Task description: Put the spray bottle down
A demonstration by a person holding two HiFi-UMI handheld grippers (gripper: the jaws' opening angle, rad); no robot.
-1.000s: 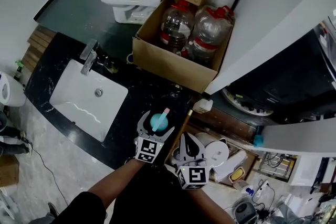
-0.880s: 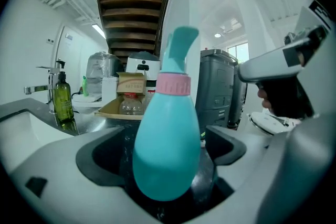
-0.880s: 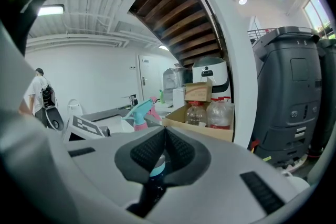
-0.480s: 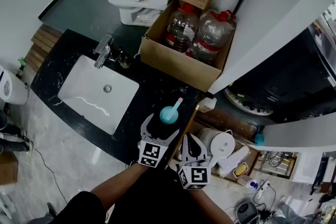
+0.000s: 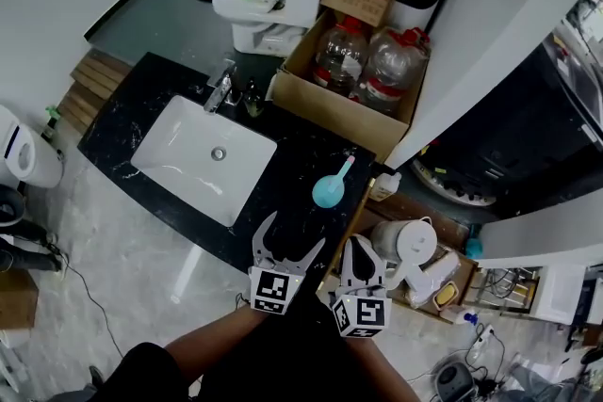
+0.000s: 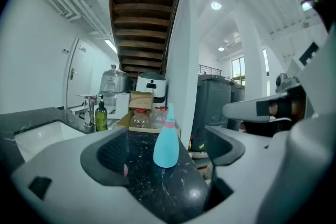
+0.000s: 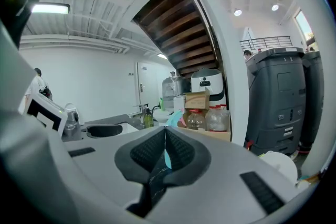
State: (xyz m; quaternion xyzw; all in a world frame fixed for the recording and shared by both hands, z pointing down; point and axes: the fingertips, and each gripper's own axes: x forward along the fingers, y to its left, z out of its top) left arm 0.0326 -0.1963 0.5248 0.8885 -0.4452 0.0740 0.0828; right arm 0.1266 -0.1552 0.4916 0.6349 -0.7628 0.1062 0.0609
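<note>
Jaws of the left hand-held gripper stand wide apart at the bottom centre of the head view, holding nothing. In the left gripper view this hand-held gripper frames the teal spray bottle, which stands upright on the black bench a little beyond the fingertips, touching neither pad. Just to the right, the right hand-held gripper has its jaws pressed together and empty. In the right gripper view they block nearly all of the bottle, leaving a thin teal sliver between the pads.

From above, the spray bottle sits in the middle of the frame, near the right edge of the bench, its pink-tipped nozzle pointing to the upper right. Only bare bench lies between it and the open jaws. Left of it is a white sink with a tap and a green bottle at its far rim. Above the spray bottle stands an open cardboard box with two large water jugs inside. A toilet is at the upper centre, and a white kettle lies lower right, off the bench.
</note>
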